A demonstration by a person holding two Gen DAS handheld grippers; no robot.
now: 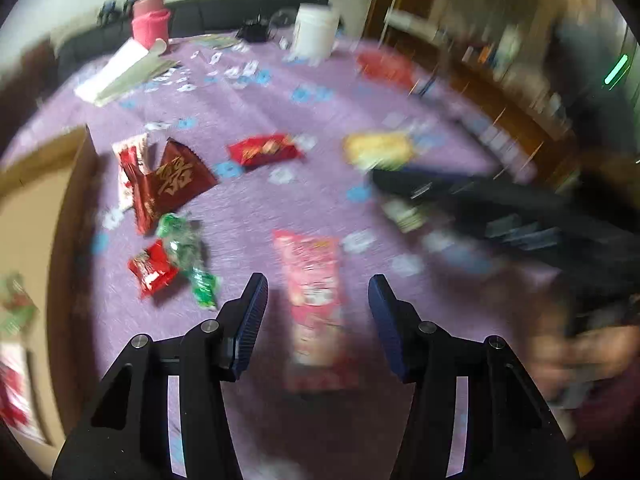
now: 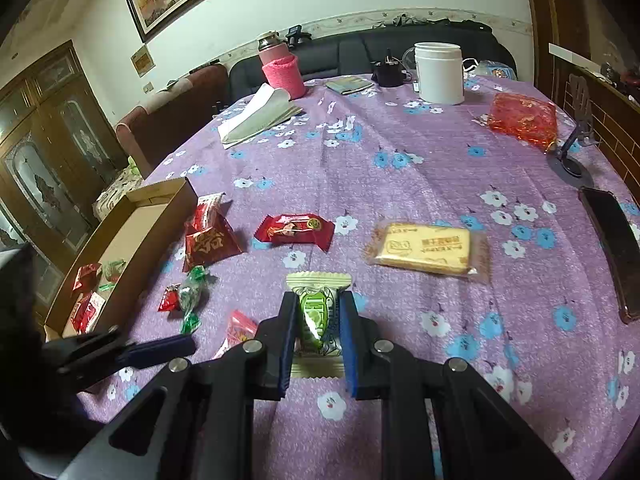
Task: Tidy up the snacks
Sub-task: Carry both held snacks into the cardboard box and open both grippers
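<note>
Two claws work over the purple floral worktop (image 2: 400,168): the right claw (image 2: 318,328) is clamped on a green-and-white wrapped candy (image 2: 318,312) lying on the cloth, while the left claw (image 1: 318,294) hangs spread wide above a pink snack packet (image 1: 312,276).
</note>
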